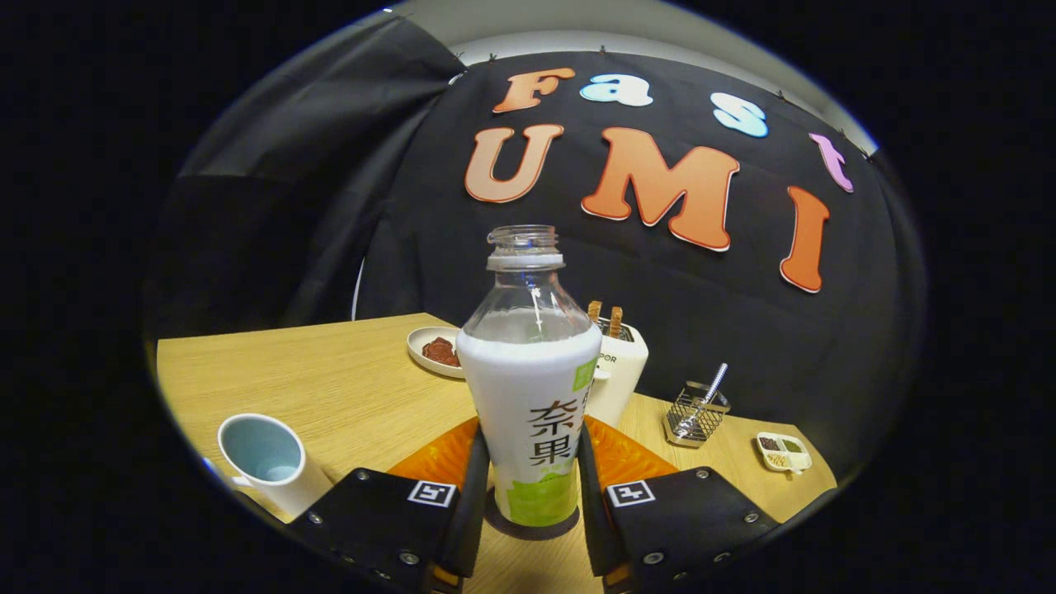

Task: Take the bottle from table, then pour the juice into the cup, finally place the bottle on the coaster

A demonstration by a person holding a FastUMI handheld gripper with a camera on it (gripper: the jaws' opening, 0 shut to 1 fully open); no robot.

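Note:
An uncapped clear bottle point(528, 388) with a white and green label stands upright between my fingers, with pale juice up to its shoulder. My gripper point(530, 437) is shut on the bottle, one finger pressed against each side of its lower body. The bottle's base rests on or just above a dark round coaster point(495, 520), whose rim peeks out beneath it. Left of my fingers, close by on the wooden table point(330, 379), stands a white cup point(268, 462) with a pale blue inside. I cannot tell whether there is liquid in it.
An orange mat point(441, 458) lies under and behind the coaster. Beyond the bottle are a small plate of red-brown food point(437, 351) and a white toaster point(617, 371) with bread. To the right stand a wire basket point(697, 412) holding a spoon, and a small divided dish point(784, 452).

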